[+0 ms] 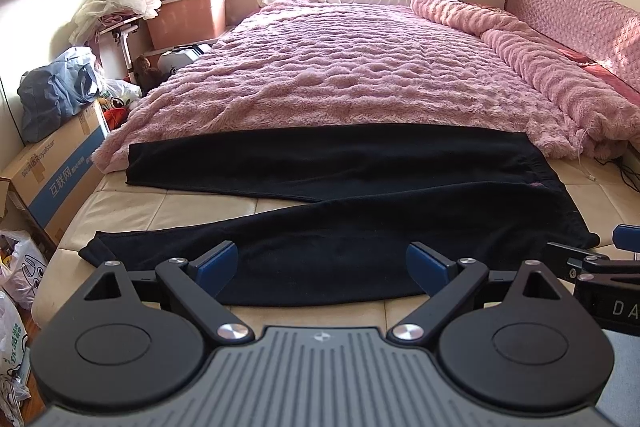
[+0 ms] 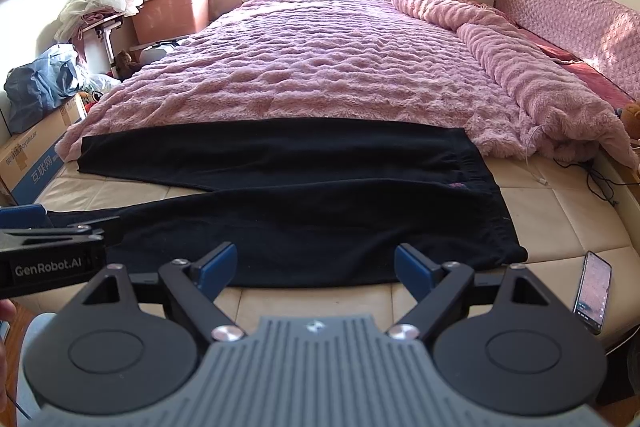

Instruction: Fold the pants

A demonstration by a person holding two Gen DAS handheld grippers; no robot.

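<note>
One pair of black pants [image 1: 360, 195] lies spread flat across the near end of the bed, on the bare cream tufted mattress [image 1: 132, 207], with the far leg's upper edge against the pink fleece blanket [image 1: 340, 67]. Waistband to the right, two legs running left and splayed apart in a narrow V; a wedge of mattress shows between them. No fold made yet.

Step in hand, as I judge it: the start, approach before the first grasp. Both tools hang just short of the near leg's edge, touching no cloth.

Left gripper [image 1: 322, 263]: fingers spread wide, nothing between them. Right gripper [image 2: 316, 265]: likewise spread, empty. Each shows at the edge of the other's view, so they sit side by side.

Next move likely calls for pinching one leg at hem and at waist side and carrying it over onto the other, edges matched. The fleece-like cloth looks thick and limp; expect drag and bunching.

Count: pants one, legs two, grippers two, blanket one. One phone [image 2: 593, 293] lies on the mattress just right of the waistband, near the bed's edge; keep clear of it.
</note>
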